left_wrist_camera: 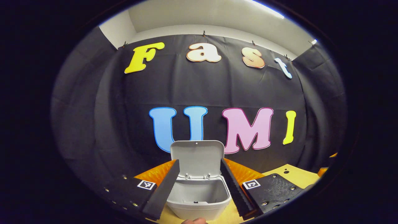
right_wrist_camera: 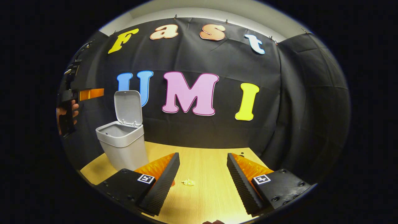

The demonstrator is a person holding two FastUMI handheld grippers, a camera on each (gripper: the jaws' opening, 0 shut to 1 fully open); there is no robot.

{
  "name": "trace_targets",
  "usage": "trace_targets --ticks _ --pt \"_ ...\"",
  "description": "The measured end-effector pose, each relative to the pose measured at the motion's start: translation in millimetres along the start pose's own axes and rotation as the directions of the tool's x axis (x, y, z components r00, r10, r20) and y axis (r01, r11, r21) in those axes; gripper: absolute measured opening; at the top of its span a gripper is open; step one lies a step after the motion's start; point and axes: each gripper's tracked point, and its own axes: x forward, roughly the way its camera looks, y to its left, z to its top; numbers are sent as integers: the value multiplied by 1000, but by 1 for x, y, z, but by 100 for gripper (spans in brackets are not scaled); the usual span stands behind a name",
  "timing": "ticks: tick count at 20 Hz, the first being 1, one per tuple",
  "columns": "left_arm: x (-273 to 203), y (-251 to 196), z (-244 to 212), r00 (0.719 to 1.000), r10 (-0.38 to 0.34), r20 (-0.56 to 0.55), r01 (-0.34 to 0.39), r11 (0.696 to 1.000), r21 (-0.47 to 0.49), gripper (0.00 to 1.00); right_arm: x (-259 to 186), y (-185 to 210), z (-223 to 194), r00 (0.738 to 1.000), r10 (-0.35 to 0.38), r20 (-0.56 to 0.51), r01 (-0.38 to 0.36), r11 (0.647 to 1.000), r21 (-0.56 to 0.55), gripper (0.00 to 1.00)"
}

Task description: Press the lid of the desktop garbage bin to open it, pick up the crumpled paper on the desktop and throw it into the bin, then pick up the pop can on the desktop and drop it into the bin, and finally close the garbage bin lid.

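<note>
While the bin [right_wrist_camera: 123, 146] stands on the bench [right_wrist_camera: 208, 161] at 10 o'clock, lid [right_wrist_camera: 128, 107] raised, the crumpled paper [right_wrist_camera: 188, 182] lies between the open right gripper [right_wrist_camera: 202, 174] fingers. The left gripper [left_wrist_camera: 199, 183], also open, frames the bin.

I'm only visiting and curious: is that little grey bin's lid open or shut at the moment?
Open. The lid stands upright on its rear hinge, and the bin shows its open mouth; the left gripper view looks into the hollow inside.
</note>
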Motion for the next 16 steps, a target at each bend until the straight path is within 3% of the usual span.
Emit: trace_targets --ticks 4,8,12,16 --pt "-22 -3 9 1000 1 8 -1 1000 -16 86 26 7 -9 997 68 -36 -69 997 -22 98" --pt "-49 -12 15 1000 6 16 -5 999 -50 87 70 13 -39 979 147 -143 -147 989 6 99" --pt "-77 -12 24 997 73 13 -72 997 -24 87 118 30 -92 926 255 -277 -272 962 -25 99" --pt "-95 -20 34 989 145 10 -144 989 -21 87 162 42 -170 840 322 -437 -372 928 -32 99"
